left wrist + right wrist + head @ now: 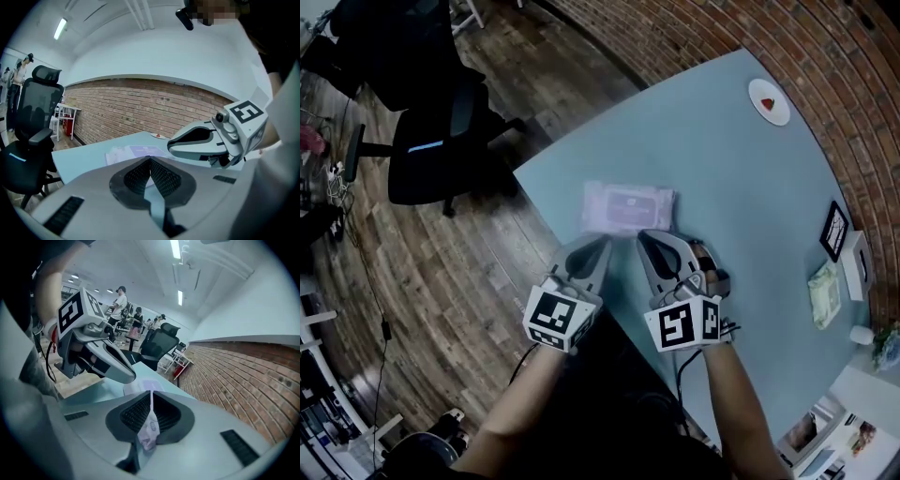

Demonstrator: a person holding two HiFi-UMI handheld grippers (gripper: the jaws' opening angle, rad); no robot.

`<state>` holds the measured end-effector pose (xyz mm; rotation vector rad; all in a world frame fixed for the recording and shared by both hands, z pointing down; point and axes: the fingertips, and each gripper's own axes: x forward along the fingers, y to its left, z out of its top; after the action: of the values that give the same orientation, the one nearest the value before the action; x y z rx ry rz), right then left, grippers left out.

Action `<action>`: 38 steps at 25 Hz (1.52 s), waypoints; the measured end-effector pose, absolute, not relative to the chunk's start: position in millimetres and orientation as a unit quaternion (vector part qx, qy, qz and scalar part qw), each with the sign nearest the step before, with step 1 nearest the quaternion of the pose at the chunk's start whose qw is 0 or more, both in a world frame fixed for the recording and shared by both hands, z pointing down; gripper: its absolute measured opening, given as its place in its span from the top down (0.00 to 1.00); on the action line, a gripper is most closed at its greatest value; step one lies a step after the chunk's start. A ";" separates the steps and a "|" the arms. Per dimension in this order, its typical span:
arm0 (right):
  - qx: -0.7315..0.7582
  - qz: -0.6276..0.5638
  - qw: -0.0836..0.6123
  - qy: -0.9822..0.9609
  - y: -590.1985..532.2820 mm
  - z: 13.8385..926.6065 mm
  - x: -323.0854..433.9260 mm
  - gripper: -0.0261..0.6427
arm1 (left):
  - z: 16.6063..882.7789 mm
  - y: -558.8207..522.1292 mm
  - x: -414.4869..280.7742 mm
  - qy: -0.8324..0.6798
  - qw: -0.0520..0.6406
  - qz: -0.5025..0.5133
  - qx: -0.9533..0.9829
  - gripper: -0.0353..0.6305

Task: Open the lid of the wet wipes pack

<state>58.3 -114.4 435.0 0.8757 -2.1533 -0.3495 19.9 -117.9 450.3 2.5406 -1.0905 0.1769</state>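
Observation:
A flat lilac wet wipes pack [628, 206] lies on the light blue table [741, 178], just beyond both grippers. My left gripper [602, 242] points at the pack's near edge, short of it; in its own view the pads meet at the tips, shut and empty [150, 159], with the pack [136, 152] ahead. My right gripper [643, 236] sits beside it on the right. In the right gripper view its jaws [151, 394] are shut on a small crumpled lilac-and-white scrap [149, 430], like a sticker. The pack [140, 386] lies past the tips. Whether the lid is open cannot be told.
A white plate [769, 101] with something red on it sits at the table's far end. A black frame [834, 230], a white box [860, 264] and a greenish packet [825, 293] line the right edge. A black office chair [431, 141] stands on the wood floor to the left.

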 end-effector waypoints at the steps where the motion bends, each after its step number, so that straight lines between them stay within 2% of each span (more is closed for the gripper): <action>1: 0.340 -0.137 0.386 -0.846 -117.8 435.8 56.9 0.93 | 451.2 -119.6 20.9 -0.386 0.182 0.069 0.902 0.93; 5: 0.319 -0.138 0.397 -0.849 -126.3 442.2 49.8 0.92 | 456.1 -125.8 20.5 -0.388 0.187 0.072 0.900 0.93; 8: 0.301 -0.129 0.401 -0.855 -128.4 447.6 45.0 0.80 | 454.8 -129.7 23.3 -0.383 0.193 0.069 0.901 0.93; 23: 0.253 -0.129 0.447 -0.848 -135.5 463.8 36.5 0.78 | 460.9 -135.6 27.3 -0.367 0.210 0.076 0.903 0.93; 31: 0.246 -0.100 0.434 -0.861 -138.5 464.6 37.7 0.77 | 464.3 -132.9 29.8 -0.363 0.220 0.071 0.902 0.93; 38: 0.222 -0.091 0.448 -0.862 -135.7 462.1 35.7 0.83 | 464.4 -131.8 29.4 -0.367 0.223 0.069 0.900 0.93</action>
<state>35.7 -135.7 462.1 0.5485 -2.1324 -0.2246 29.4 -131.8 464.4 2.4855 -1.0145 0.1893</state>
